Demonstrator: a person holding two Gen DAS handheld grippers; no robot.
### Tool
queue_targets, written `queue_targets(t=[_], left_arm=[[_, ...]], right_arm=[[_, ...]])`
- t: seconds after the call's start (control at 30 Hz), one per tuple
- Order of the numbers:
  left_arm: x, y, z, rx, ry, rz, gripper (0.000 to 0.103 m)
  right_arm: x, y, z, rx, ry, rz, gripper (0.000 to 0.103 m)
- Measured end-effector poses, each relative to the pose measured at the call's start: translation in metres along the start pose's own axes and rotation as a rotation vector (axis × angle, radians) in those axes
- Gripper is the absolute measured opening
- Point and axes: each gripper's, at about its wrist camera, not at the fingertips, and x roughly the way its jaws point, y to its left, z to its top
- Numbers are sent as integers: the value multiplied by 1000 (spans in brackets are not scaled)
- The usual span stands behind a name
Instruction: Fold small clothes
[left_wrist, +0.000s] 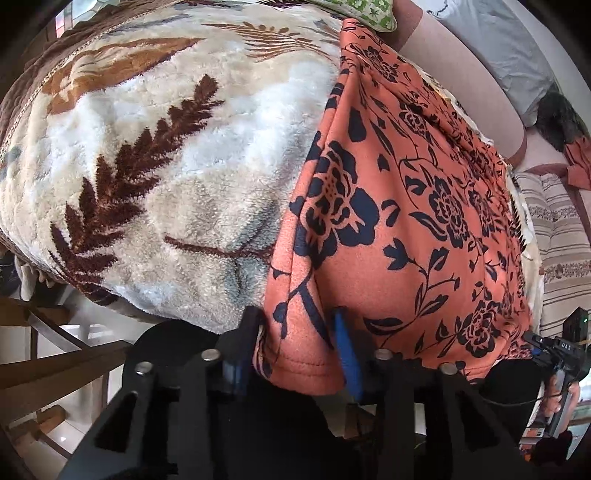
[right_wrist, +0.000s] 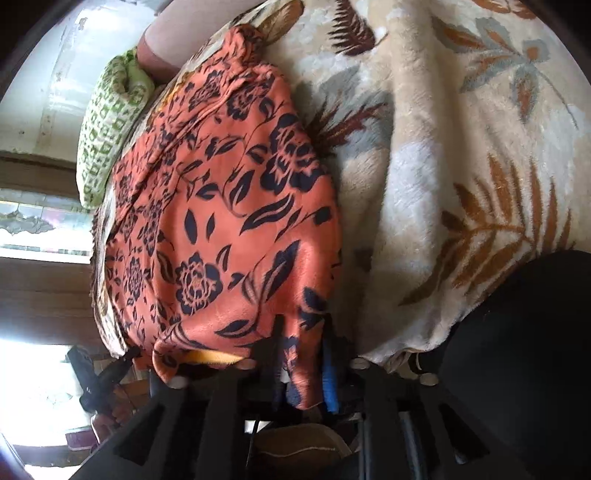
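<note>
Orange floral garment (left_wrist: 406, 206), printed with dark navy flowers and leaves, lies spread on a plush cream blanket (left_wrist: 155, 177) patterned with brown fern fronds. The garment's near hem hangs just over the blanket's near edge. In the left wrist view the left gripper (left_wrist: 299, 343) sits at the garment's near left corner, with the hemmed edge between its two fingers; the blue-padded fingertips (left_wrist: 345, 347) stand apart, and whether they press the cloth cannot be told. In the right wrist view the right gripper (right_wrist: 303, 365) sits at the garment's near right corner, a fold of cloth hanging down between its fingers; these look close against the fabric, but a firm clamp cannot be confirmed. A green and white patterned cushion (right_wrist: 107, 140) rests at the garment's far end.
</note>
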Motion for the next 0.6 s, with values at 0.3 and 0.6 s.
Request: queue_targets(t=[0.3, 0.6], left_arm=[[-2, 3, 7, 50, -12, -31, 9], [-41, 3, 17, 103, -58, -176, 6]], right_arm=[[6, 10, -3, -90, -70, -60, 10], [-58, 13, 0, -97, -168, 139, 8]])
